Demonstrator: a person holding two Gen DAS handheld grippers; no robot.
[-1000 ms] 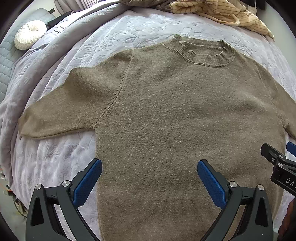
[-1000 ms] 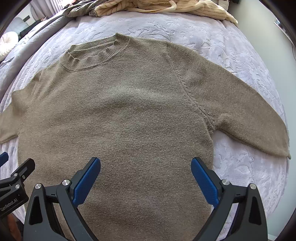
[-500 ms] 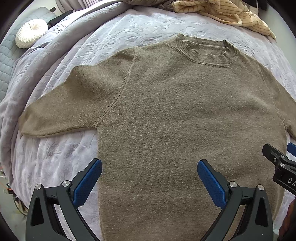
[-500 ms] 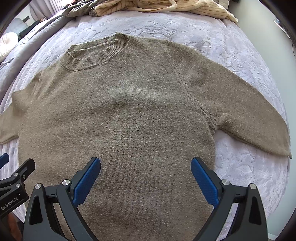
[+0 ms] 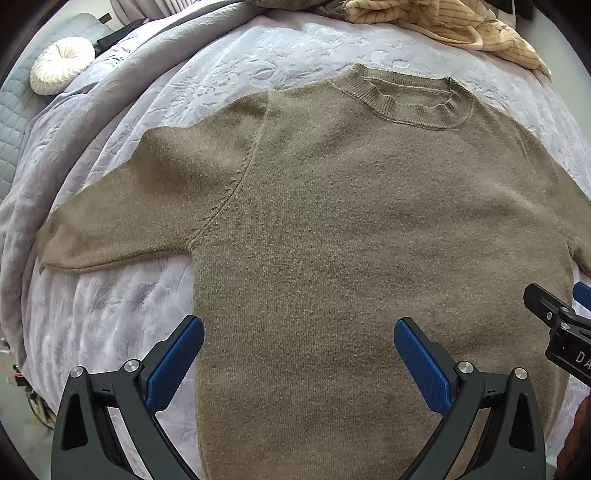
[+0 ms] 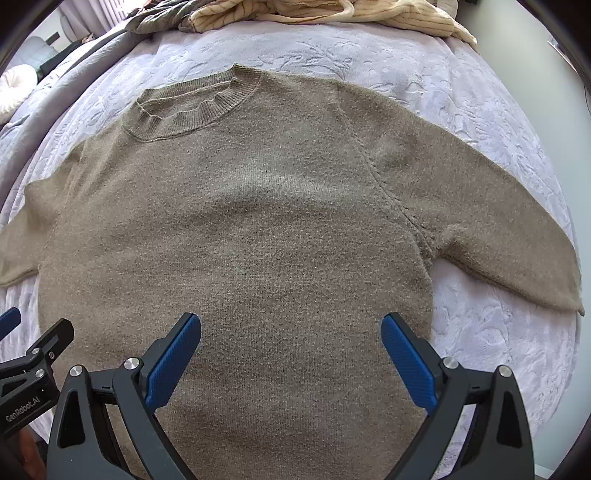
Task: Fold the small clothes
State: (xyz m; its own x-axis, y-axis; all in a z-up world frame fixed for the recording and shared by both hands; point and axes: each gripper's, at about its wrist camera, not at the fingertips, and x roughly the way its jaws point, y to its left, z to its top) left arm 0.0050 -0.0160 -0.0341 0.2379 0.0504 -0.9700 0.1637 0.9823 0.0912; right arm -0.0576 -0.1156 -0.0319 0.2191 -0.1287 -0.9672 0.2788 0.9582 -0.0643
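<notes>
while the olive sweater [image 5: 351,229] lies flat on the bed [image 5: 110,314] — collar far — left claw [image 5: 298,354] and right claw [image 6: 291,350] hover wide, holding nothing.

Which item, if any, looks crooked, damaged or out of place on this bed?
Nothing stands out. The sweater lies flat and face up on the bedspread, both sleeves spread out, with no visible tears. Both grippers, left and right, are open above its lower part. Other clothes are heaped at the far edge.
</notes>
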